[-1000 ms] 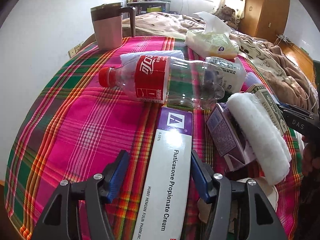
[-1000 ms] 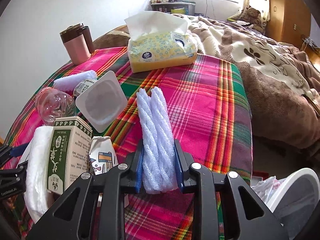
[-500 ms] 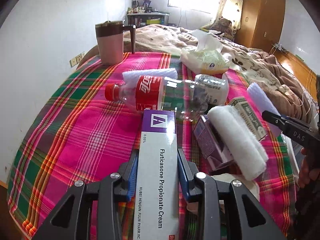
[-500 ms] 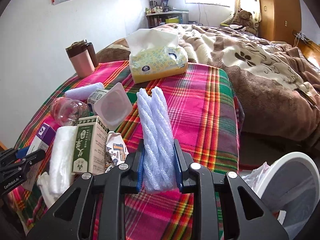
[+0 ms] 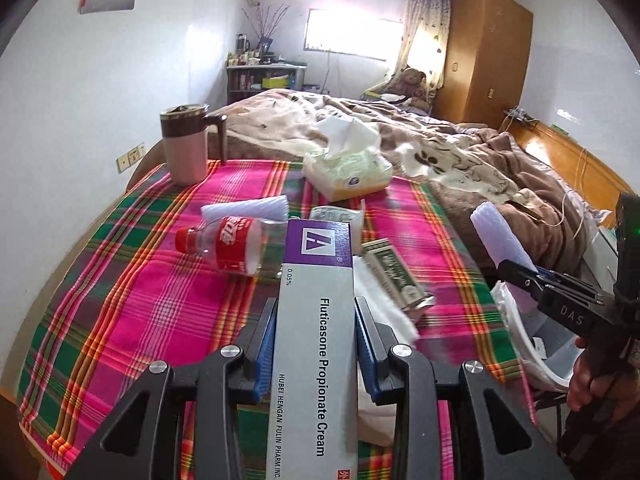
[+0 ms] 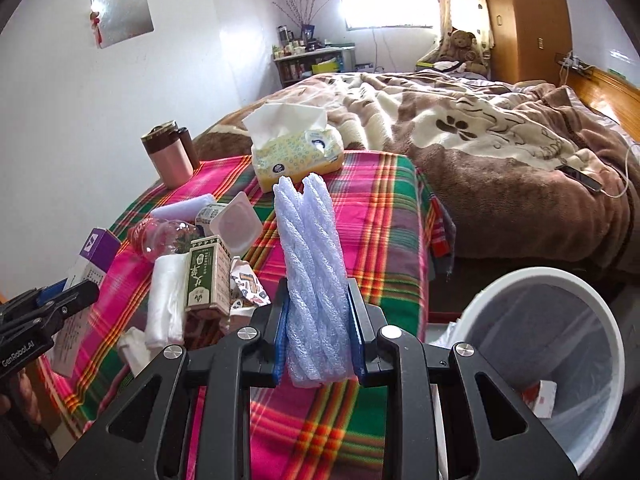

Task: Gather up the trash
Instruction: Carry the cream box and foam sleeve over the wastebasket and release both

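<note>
Left gripper [image 5: 316, 344], open around the cream box [image 5: 316, 320] a second ago, now clamps it clear of the plaid tablecloth [image 5: 132, 300]. Right gripper [image 6: 318, 332] keeps its foam wrap [image 6: 310, 264] clenched, nearer the lined bin [image 6: 600, 368]; both items appear ready for disposal.

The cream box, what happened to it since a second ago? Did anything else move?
The left gripper closed on the cream box, which had been lying between its open fingers, and lifted it off the plaid cloth. The right gripper kept its grip on the foam wrap and swung toward the white bin. The bottle, mug and tissue pack stayed put.
</note>
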The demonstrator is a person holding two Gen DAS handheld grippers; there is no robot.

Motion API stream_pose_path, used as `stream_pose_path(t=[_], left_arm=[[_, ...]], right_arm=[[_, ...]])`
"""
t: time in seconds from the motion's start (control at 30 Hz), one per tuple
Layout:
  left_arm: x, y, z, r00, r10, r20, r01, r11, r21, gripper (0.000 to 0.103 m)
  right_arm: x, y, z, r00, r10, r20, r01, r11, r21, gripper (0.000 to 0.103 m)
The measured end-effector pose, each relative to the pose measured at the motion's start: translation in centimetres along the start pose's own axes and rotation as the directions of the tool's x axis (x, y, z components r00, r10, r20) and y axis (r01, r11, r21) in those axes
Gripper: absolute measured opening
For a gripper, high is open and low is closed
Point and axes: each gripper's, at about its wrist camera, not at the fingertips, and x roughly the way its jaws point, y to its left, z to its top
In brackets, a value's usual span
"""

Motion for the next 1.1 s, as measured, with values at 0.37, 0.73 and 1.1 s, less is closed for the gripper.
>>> stream_pose_path(t=[0.37,0.73,1.1], left_arm=[[-1.7,-5.6,-0.4,0.994,-0.1,0.038,0.097,0.992,0.076,0.036],[-1.6,-13.0,-0.8,0.974,-0.226,0.033,0.217,0.961,0.171,0.036],[-0.2,-19.4,-1.0,0.947,-0.32,0.005,0.31,0.922,0.231,0.036]], right_arm=[[-4.7,-2.7,-1.9,0.995,-0.069,0.066,0.064,0.995,0.077,0.026],[-7.9,-6.5,-3.6,0.98,-0.173,0.1,0.155,0.973,0.169,0.026],[-9.1,-10.1,-5.0,0.963,-0.256,0.08,0.23,0.943,0.241,0.026]])
